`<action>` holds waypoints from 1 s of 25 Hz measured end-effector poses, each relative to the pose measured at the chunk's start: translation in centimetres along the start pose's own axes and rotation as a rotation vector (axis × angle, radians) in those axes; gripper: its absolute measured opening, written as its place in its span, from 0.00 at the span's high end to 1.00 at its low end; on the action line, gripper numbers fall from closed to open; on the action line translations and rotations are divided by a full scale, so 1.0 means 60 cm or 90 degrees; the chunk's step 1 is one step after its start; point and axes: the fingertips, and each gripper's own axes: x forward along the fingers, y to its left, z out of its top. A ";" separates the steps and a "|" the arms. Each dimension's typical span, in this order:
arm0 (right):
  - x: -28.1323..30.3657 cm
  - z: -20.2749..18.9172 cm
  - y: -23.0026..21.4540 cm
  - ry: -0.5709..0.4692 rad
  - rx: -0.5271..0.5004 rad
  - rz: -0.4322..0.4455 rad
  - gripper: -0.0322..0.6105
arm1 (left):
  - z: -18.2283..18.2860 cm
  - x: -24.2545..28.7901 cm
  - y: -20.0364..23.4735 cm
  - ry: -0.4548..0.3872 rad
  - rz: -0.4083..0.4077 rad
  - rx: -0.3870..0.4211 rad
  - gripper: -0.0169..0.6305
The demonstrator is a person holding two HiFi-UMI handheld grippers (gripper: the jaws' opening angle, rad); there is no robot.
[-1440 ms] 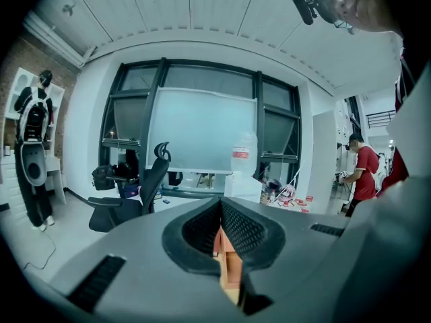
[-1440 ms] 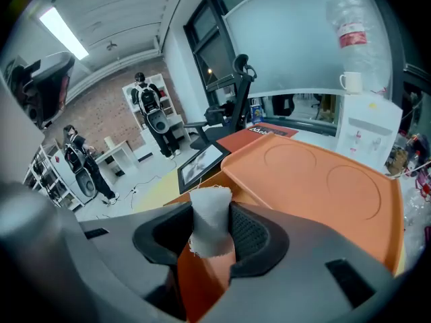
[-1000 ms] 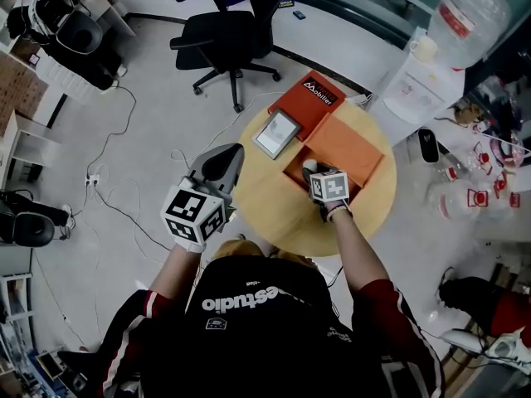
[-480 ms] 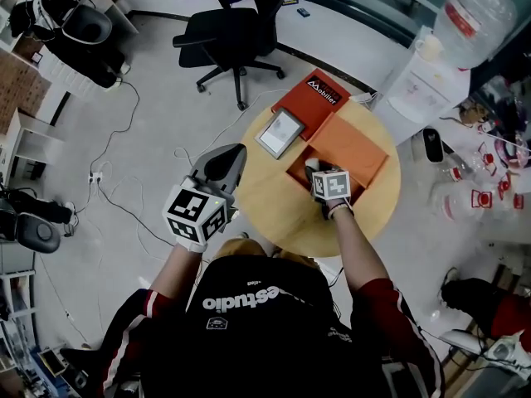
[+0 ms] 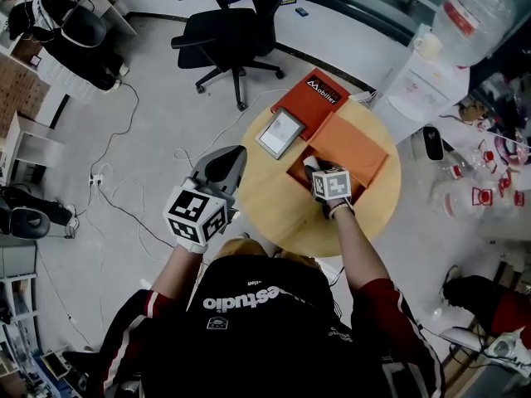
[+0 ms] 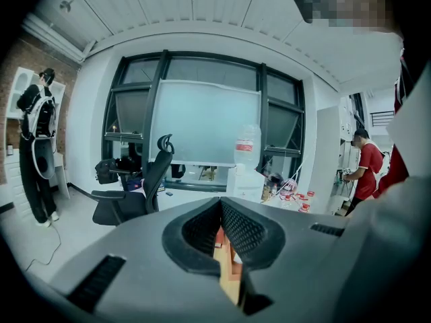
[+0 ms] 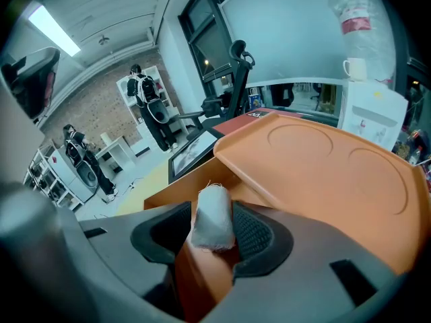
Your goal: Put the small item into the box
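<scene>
1. The right gripper (image 5: 315, 172) hung over the open orange box (image 5: 295, 171), which stood on the right half of the round wooden table (image 5: 265, 201).
2. Its jaws were opening and stood wide. The small item (image 7: 213, 222), a white cloth-like roll, stood upright between them.
3. In the right gripper view the right pad lay just against the roll and the left pad stood a little apart from it, so the pads did not seem to press it.
4. The lower end of the roll reached down inside the walls of the box. Whether it rested on the bottom, I could not tell.
5. The orange lid (image 5: 348, 149) lay just beside the roll on the far right, tilted over that side of the box.
6. The left gripper (image 5: 235, 157) was held in the air at the left edge of the table, well apart from the box. Its jaws were together at the tips, with nothing between them.
7. A red box (image 5: 311, 102) with white print lay at the far edge of the table, and a flat framed panel (image 5: 278, 133) lay just to the near left of it.
8. On the floor beyond the table stood a black office chair (image 5: 224, 40), and to the far right a large water bottle (image 5: 473, 11).
</scene>
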 end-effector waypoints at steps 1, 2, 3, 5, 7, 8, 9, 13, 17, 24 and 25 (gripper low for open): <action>-0.002 0.001 0.000 -0.001 0.001 -0.001 0.63 | 0.000 0.000 0.000 0.000 -0.001 0.000 0.95; -0.003 0.002 0.000 -0.002 0.002 -0.003 0.63 | 0.001 -0.001 0.000 -0.001 -0.001 0.000 0.95; -0.005 0.002 -0.001 -0.003 0.003 -0.004 0.62 | 0.002 -0.001 0.000 -0.003 -0.002 0.000 0.95; -0.009 0.004 -0.001 -0.005 0.004 -0.006 0.63 | 0.005 -0.001 0.000 -0.006 -0.003 0.001 0.95; -0.012 0.007 -0.001 -0.009 0.007 -0.008 0.63 | 0.008 -0.003 0.001 -0.009 -0.004 0.000 0.95; -0.015 0.008 0.000 -0.010 0.008 -0.009 0.63 | 0.009 -0.004 0.002 -0.010 -0.004 0.000 0.95; -0.017 0.009 0.001 -0.011 0.009 -0.010 0.63 | 0.010 -0.005 0.003 -0.011 -0.004 0.000 0.95; -0.027 0.009 -0.003 -0.017 0.010 -0.018 0.63 | 0.010 -0.007 0.002 -0.014 -0.007 -0.001 0.95; -0.038 0.010 -0.005 -0.024 0.016 -0.025 0.63 | 0.009 -0.009 -0.001 -0.013 -0.011 -0.002 0.95; -0.061 0.012 -0.004 -0.039 0.026 -0.026 0.63 | 0.015 -0.007 -0.010 -0.019 -0.025 0.003 0.95; -0.066 0.014 -0.001 -0.042 0.027 -0.024 0.63 | 0.015 -0.007 -0.011 -0.020 -0.027 0.004 0.95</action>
